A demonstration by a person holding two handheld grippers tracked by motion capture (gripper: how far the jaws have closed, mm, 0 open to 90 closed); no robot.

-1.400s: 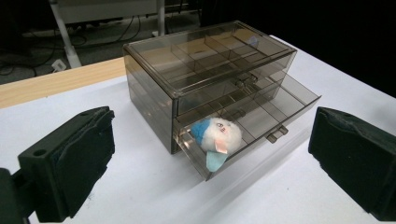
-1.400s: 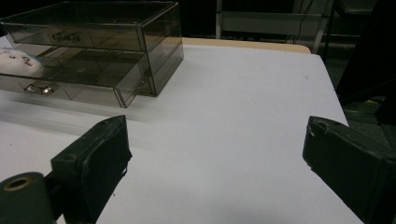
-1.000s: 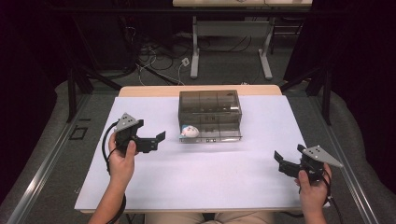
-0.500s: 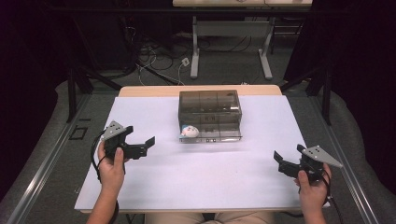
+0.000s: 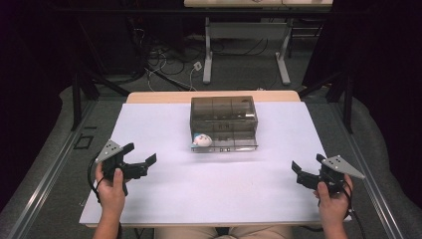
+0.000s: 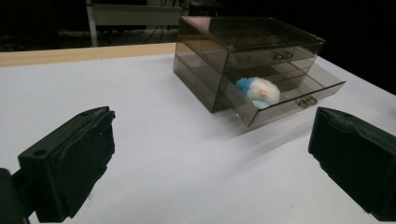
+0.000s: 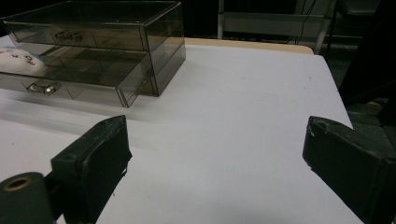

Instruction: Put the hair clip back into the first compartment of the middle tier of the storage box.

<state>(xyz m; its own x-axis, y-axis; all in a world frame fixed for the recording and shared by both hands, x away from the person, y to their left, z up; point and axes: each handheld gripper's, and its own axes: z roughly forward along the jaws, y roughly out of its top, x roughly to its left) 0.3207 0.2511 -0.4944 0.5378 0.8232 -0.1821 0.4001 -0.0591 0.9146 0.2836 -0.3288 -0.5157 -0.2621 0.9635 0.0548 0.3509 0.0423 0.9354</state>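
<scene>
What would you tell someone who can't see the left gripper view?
A smoky see-through drawer box sits on a white table, its lower drawer pulled open with a white-and-blue fluffy toy inside. The left gripper is open and empty.

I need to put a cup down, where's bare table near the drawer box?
Bare white table runs along the front, between the left claw and right claw. Crowded only mid-back, at the smoky clear plastic drawer box, whose open lower drawer holds a white-and-blue soft toy.
</scene>
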